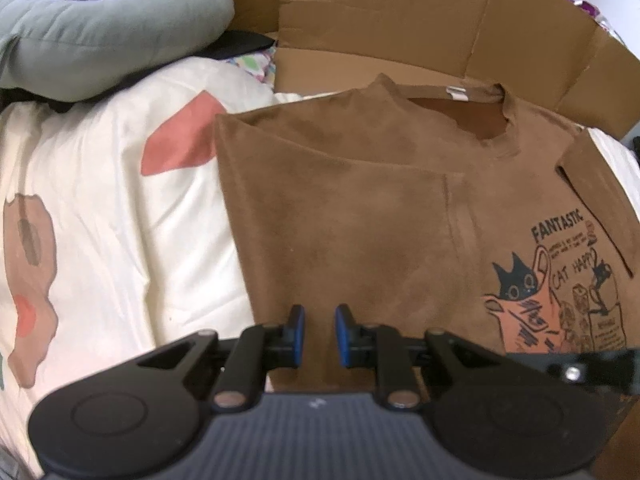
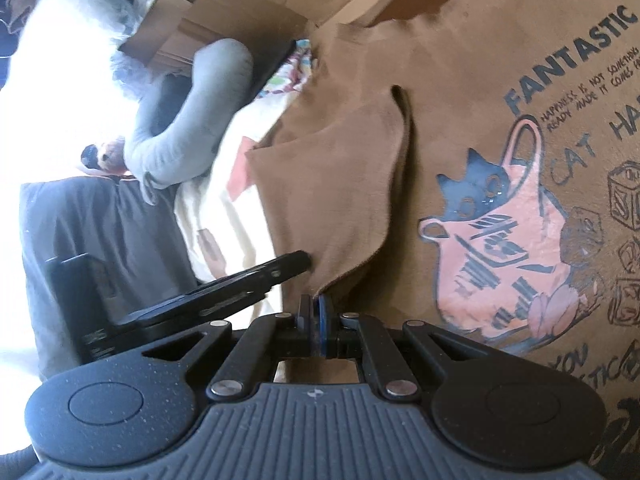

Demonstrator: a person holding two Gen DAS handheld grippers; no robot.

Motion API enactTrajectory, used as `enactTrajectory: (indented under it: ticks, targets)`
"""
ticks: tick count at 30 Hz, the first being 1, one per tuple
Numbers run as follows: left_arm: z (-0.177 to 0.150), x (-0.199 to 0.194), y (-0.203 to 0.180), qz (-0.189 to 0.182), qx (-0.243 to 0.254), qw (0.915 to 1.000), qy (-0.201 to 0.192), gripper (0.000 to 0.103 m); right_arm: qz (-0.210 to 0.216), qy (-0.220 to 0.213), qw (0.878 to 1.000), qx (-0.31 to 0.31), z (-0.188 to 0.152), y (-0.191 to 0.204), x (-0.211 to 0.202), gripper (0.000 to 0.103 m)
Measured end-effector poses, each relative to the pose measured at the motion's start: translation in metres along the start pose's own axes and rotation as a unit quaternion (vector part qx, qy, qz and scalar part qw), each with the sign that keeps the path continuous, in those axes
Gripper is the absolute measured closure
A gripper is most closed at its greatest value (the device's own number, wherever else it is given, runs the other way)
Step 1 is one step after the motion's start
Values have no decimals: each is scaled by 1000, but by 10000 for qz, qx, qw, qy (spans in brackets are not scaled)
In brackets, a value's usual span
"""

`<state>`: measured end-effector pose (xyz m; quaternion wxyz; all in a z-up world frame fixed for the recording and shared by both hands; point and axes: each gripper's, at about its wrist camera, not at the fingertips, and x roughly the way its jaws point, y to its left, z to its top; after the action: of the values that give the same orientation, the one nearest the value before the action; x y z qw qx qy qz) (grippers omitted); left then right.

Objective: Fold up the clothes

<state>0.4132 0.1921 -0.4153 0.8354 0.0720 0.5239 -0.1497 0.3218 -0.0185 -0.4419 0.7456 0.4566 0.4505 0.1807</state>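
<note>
A brown T-shirt [image 1: 360, 220] with a black cat print and the word FANTASTIC lies spread on a cream quilt [image 1: 120, 208], collar at the far side. Its left part is folded over the front. My left gripper [image 1: 320, 320] hovers over the shirt's near left part, blue pads apart, and only flat fabric shows in the gap. In the right wrist view the left gripper [image 2: 298, 260] has its tip at the edge of the folded flap. My right gripper [image 2: 316, 312] is shut on the pointed lower corner of that flap of the T-shirt [image 2: 352, 184], beside the cat print.
Flattened cardboard [image 1: 400, 20] stands along the far side behind the collar. A grey-green bolster cushion [image 1: 100, 32] lies at the far left on the quilt. A dark grey cloth [image 2: 100, 232] sits at the left of the right wrist view.
</note>
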Motion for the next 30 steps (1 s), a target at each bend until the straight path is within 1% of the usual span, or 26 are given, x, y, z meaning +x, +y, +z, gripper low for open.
enactTrajectory:
  ticks: [5,7,8,11,14,18,21,24,27,29,30]
  targets:
    - [0,7,2,41,-7,10000,54,84,28,-58,10000,-26,-4,5,-5,103]
    - [0,7,1,52,10,10000,44,84,-94,-18,10000,24,-4,3,-6,103]
    - [0,6,1,48,23,10000,33,84,-163,5,9999,55,-4,1,-6,100]
    - [0,3,-1,17,67,10000,-10,84,-300,22,9991,299,-6,-10,-11,98]
    - [-2,-1,-3,-52,104,9999,-30,84,-402,-9,9983,415,-10,-20,-17,94]
    - [-9,-7,-7,-203,147,9997,-53,84,-517,-36,9976,466,-10,-28,-17,94]
    - [-18,-10,-11,-282,172,9994,-61,84,-572,-40,9977,373,-8,-31,-18,94]
    - [-30,-6,-12,-281,116,9995,43,84,-674,-32,9973,290,-4,-34,-22,94]
    - [-38,-1,-11,-229,74,9997,89,84,-818,32,9964,205,2,-37,-27,90]
    - [-37,-3,-9,-234,-46,9997,69,84,-954,88,9954,40,8,-37,-32,83]
    - [-36,-4,-9,-230,-100,9997,45,84,-1024,108,9947,-50,11,-37,-34,81]
